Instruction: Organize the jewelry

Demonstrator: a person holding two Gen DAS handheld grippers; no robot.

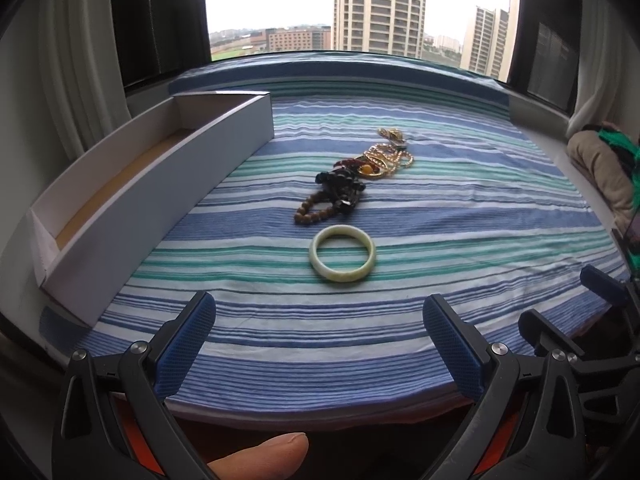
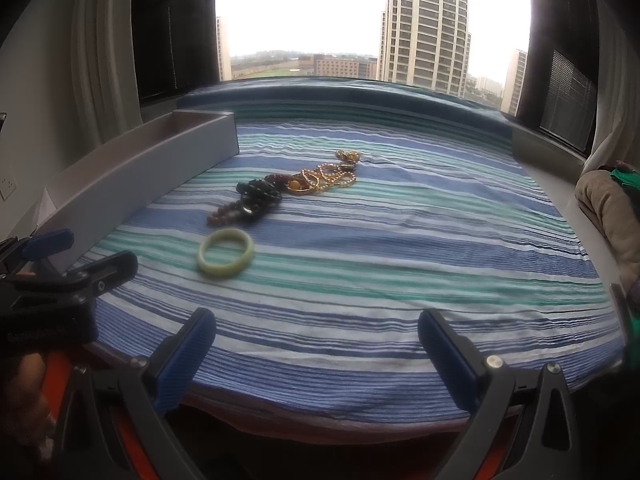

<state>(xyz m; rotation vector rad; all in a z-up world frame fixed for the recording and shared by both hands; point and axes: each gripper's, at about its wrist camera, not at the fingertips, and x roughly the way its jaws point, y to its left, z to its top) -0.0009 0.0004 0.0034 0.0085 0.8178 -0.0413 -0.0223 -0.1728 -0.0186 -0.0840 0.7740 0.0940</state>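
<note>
A pale green jade bangle [image 1: 343, 258] lies flat on the striped cloth; it also shows in the right wrist view [image 2: 225, 253]. Behind it lie a brown bead bracelet [image 1: 314, 210], a black bead piece [image 1: 342, 185] and a tangle of gold chains [image 1: 387, 155], seen again in the right wrist view [image 2: 327, 176]. A long white open box [image 1: 132, 196] stands at the left, empty as far as I see. My left gripper [image 1: 320, 320] is open and empty, short of the bangle. My right gripper [image 2: 316, 340] is open and empty, to the right of the bangle.
The blue, green and white striped cloth [image 1: 460, 216] covers a window-side platform. A beige and green bundle [image 1: 600, 168] lies at the right edge. Curtains hang on both sides. The left gripper [image 2: 76, 260] shows at the left in the right wrist view.
</note>
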